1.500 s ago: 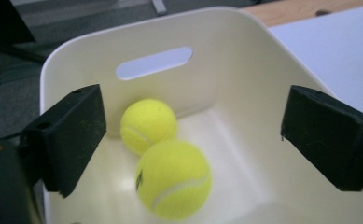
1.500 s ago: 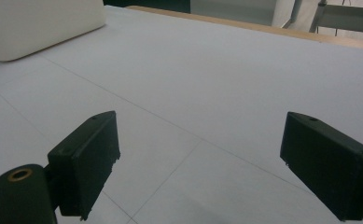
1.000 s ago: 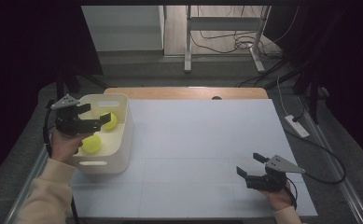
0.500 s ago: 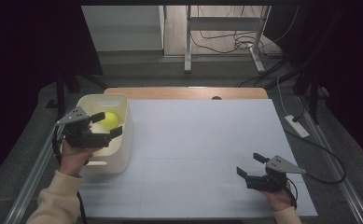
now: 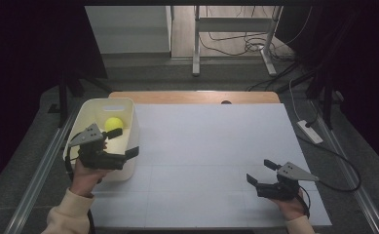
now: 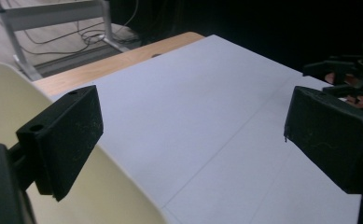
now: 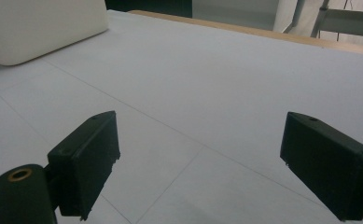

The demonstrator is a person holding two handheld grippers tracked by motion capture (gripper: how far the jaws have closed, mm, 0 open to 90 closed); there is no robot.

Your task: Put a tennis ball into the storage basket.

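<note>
Now both grippers are empty, ball in the bin

Spread wide with nothing between them, the left gripper jaws hang over the white bin at middle left, where the yellow ball lies, probably just dropped. The right gripper rests released at lower right, likely waiting.

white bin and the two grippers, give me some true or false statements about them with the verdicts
1. A yellow ball lies inside the white bin. True.
2. The left gripper clamps the ball. False: its jaws stand open and empty over the bin's near right rim.
3. The right gripper is open with nothing between its jaws. True.
4. The bin sits at the table's right edge. False: it sits at the left edge.
5. The right gripper touches the bin. False: it is far across the table.
</note>
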